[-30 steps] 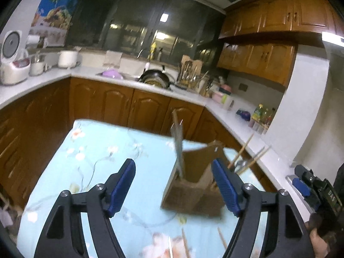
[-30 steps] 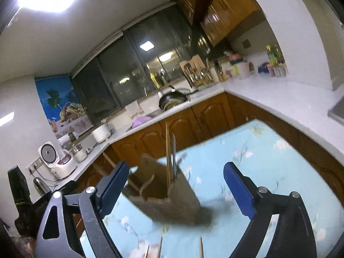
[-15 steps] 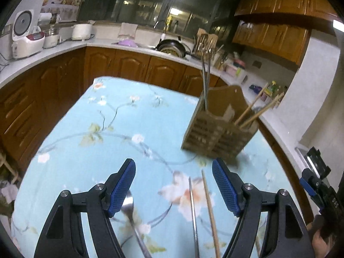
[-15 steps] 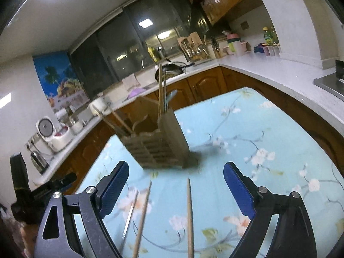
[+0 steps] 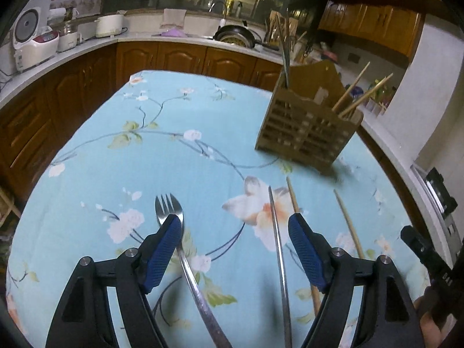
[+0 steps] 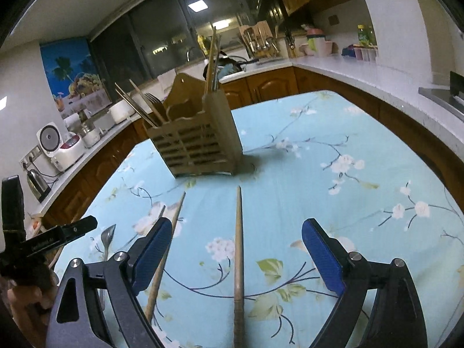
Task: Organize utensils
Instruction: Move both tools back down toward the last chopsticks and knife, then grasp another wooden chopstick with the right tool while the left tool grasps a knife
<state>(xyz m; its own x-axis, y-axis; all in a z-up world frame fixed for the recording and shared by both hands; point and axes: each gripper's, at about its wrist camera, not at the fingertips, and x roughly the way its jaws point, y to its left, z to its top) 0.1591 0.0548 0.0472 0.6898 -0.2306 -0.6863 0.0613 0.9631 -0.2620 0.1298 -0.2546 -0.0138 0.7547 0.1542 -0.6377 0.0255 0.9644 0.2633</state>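
Note:
A wooden slatted utensil holder [image 5: 307, 133] stands on the floral blue tablecloth [image 5: 174, 150], with chopsticks and metal utensils upright in it; it also shows in the right wrist view [image 6: 200, 145]. My left gripper [image 5: 235, 243] is open above the cloth. A metal fork [image 5: 171, 211] lies by its left finger and a metal chopstick [image 5: 277, 232] between the fingers. A wooden chopstick [image 5: 348, 223] lies to the right. My right gripper [image 6: 235, 249] is open over a wooden chopstick [image 6: 238, 240]; another wooden chopstick [image 6: 174, 220] lies by its left finger.
Brown kitchen cabinets and a white counter [image 5: 185, 36] wrap around the table, with a rice cooker [image 5: 32, 43], a wok [image 5: 235, 33] and a dish rack. A kettle [image 6: 36, 179] stands on the left counter. The left gripper's body [image 6: 58, 236] shows at the right view's left.
Both grippers have tilted down and pulled back toward the near table edge. The holder now looks farther off, and the fork and loose chopsticks have come into view between the fingers.

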